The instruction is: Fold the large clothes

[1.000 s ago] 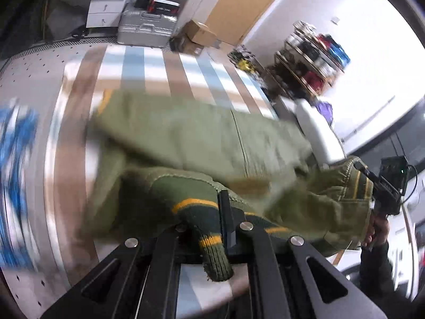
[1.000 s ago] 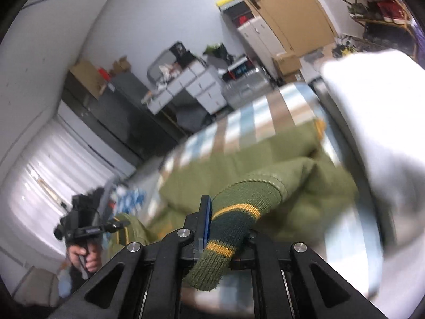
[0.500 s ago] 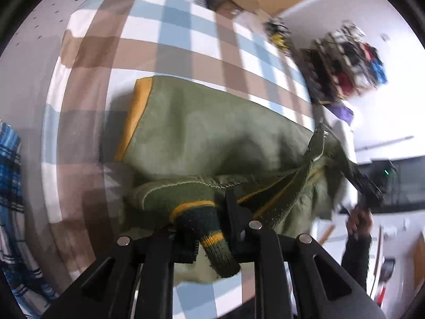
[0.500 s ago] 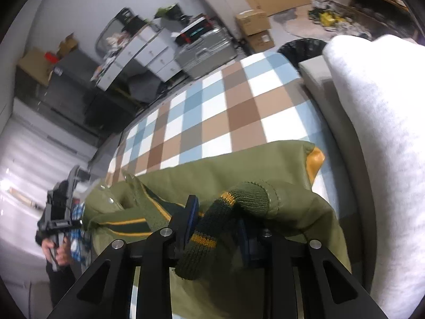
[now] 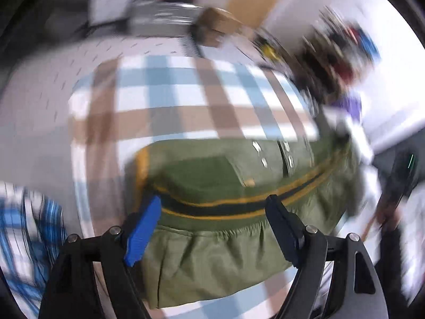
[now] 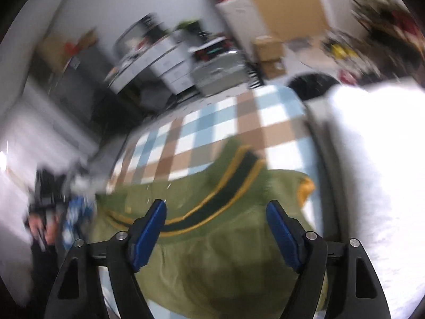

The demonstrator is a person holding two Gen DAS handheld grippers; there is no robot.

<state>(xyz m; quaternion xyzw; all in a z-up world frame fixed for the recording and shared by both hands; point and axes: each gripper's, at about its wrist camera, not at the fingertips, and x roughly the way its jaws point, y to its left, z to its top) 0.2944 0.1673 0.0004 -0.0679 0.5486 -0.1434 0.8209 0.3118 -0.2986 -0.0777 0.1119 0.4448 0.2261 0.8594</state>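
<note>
**Releasing the folded green jacket onto the checked cover**

Showing both tools just after letting go, in blurred fisheye views. Left gripper (image 5: 212,212): jaws spread wide, having just been opening; blue pad (image 5: 143,232) on one finger, dark pad (image 5: 283,228) on the other, neither pressing on cloth. Olive-green jacket (image 5: 217,252) lying directly ahead of and beneath the fingertips, folded over on itself, spanning the gap between the fingers without being pinched. Ribbed hem band (image 5: 239,202), dark green with two yellow stripes, running crosswise just beyond the fingertips. Row of metal snaps (image 5: 265,156) farther out, past the band. Blue, brown and white checked cover (image 5: 186,101) stretching away beyond the jacket. Blue plaid cloth (image 5: 24,226) off to the left of the tool.

Right gripper (image 6: 215,215): jaws likewise spread, also just opened, both blue pads (image 6: 148,232) bare and clear of cloth. Same jacket (image 6: 225,265) under and ahead of the fingers, striped band (image 6: 212,207) slanting away from between the fingertips, a yellow-lined edge (image 6: 305,188) beyond the right finger. White fleecy bulk (image 6: 377,172) to the right of the tool. Far left: a hand (image 6: 42,228) gripping the other tool. Shelves, drawers and boxes beyond, too smeared to read.
</note>
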